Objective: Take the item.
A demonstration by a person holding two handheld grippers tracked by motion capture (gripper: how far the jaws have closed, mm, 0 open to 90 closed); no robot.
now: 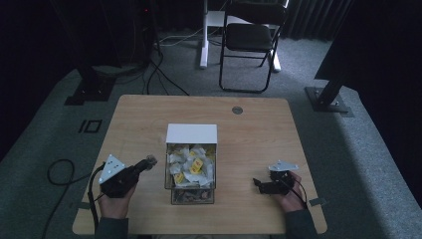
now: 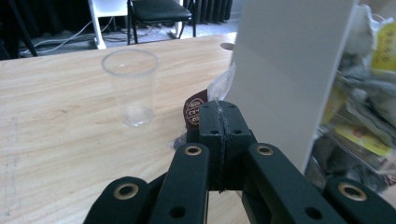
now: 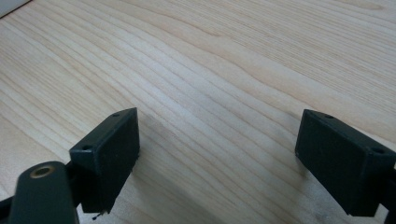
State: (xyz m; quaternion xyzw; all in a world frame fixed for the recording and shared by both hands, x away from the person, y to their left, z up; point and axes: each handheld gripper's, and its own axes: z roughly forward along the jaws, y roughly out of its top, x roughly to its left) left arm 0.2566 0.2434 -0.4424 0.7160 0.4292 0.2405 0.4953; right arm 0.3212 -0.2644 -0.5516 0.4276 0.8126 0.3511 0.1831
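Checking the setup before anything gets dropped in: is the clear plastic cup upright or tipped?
Upright: the clear plastic cup stands on its base, open rim up, on the table.

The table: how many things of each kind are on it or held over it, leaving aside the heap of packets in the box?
Grippers: 2, left gripper and right gripper
Clear cup: 1
Packet pinched in the left gripper: 1
Clear box of packets with a white top: 1
Total: 5

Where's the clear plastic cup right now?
In the left gripper view the clear plastic cup stands upright on the table, ahead and left of the left gripper, which is shut on a sachet beside the white box.
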